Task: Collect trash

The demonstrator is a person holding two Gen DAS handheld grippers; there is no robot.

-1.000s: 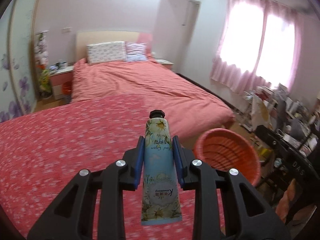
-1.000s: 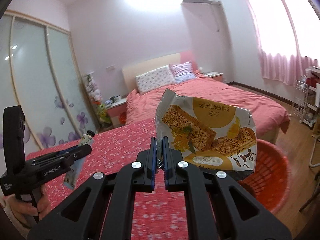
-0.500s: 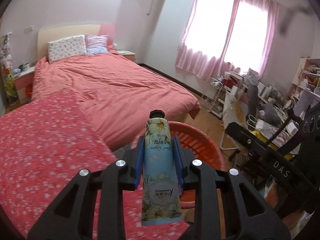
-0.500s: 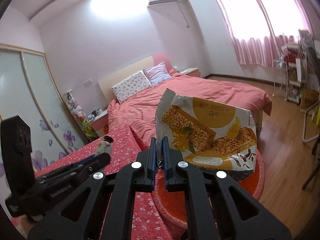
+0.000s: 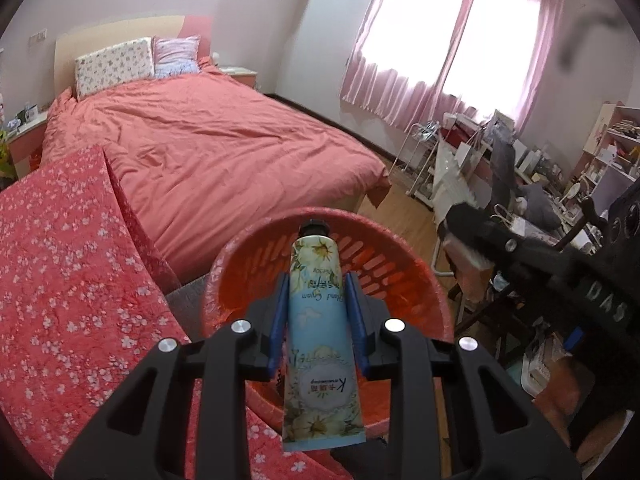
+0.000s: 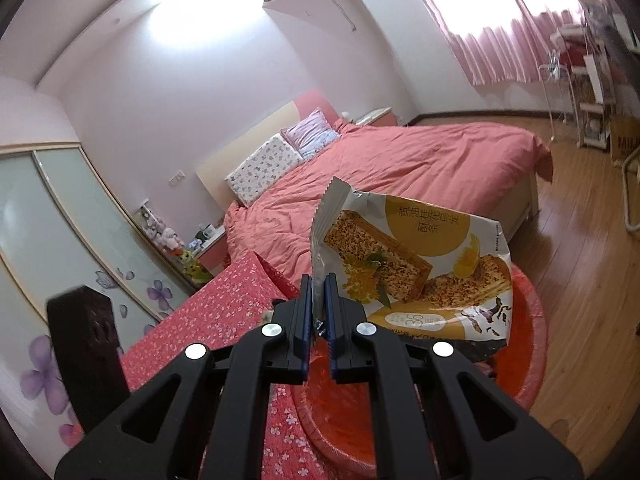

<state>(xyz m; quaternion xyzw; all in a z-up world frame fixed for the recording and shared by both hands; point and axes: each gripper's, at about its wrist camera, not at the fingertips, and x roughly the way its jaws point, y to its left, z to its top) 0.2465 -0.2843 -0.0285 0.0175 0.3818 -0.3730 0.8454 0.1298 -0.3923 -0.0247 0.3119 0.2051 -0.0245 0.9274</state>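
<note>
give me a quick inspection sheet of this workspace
surface: red floral cloth, bare where visible
job's things: hand cream tube and snack wrapper, both above the orange basket
clutter: crowded desk and shelves by the window
grippers: left tongs clamp the tube; right tongs pinch the wrapper's edge, jaws starting to open
cables: nothing seen
surroundings: bedroom, bed with a pink cover, pink curtains, wood floor
</note>
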